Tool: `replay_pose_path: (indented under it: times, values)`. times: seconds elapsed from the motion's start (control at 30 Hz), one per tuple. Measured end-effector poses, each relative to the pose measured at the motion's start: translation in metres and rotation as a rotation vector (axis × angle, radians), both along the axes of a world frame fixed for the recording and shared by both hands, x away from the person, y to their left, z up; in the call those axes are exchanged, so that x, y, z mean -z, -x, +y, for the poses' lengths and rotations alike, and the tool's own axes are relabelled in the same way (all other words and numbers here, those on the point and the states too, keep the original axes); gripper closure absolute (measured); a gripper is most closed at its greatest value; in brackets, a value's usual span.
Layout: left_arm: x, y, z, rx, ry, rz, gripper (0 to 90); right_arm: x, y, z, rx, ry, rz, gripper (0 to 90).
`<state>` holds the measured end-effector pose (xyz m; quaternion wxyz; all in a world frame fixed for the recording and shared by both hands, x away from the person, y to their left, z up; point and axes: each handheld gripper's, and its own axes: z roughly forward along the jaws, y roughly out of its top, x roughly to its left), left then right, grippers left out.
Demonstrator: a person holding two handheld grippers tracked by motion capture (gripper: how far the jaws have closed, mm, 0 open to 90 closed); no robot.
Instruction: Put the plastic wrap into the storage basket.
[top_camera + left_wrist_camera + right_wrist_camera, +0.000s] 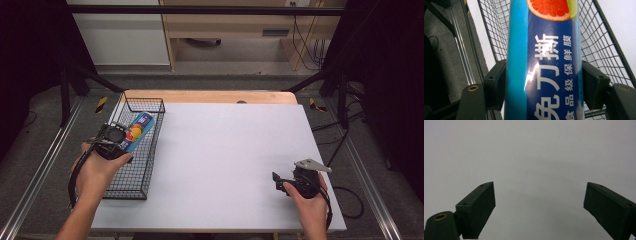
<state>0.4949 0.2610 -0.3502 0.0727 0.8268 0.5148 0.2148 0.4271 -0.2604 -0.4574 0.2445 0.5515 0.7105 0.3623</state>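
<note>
At the left, the left gripper [121,136] is clamped across a blue box of cling film [138,129], jaws pressing its two long sides, and holds it lengthwise over the wire basket [145,185] at the table's [225,150] left edge, seemingly for setting in or lifting out. The box is long and glossy, with white Chinese lettering and a cut grapefruit printed near its far end. At the right, the right gripper [278,183] rests low over bare table, jaws apart and empty, probably just keeping clear.
</note>
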Motion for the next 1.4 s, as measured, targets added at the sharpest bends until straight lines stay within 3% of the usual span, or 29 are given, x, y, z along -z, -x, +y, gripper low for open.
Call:
replay_pose_path:
  times: [0.27, 0.73, 1.4]
  values:
    - [0.005, -0.003, -0.006, -0.007, -0.022, 0.017, 32.0, 0.0, 0.0, 0.001, -0.003, -0.001, 0.003, 10.9]
    - [0.012, -0.006, -0.007, -0.036, -0.013, 0.033, 32.0, 0.0, 0.0, 0.001, -0.005, -0.001, 0.0, 11.0]
    - [0.028, -0.019, -0.014, -0.058, -0.049, 0.108, 31.9, 0.001, -0.002, 0.003, -0.02, 0.006, 0.007, 11.0]
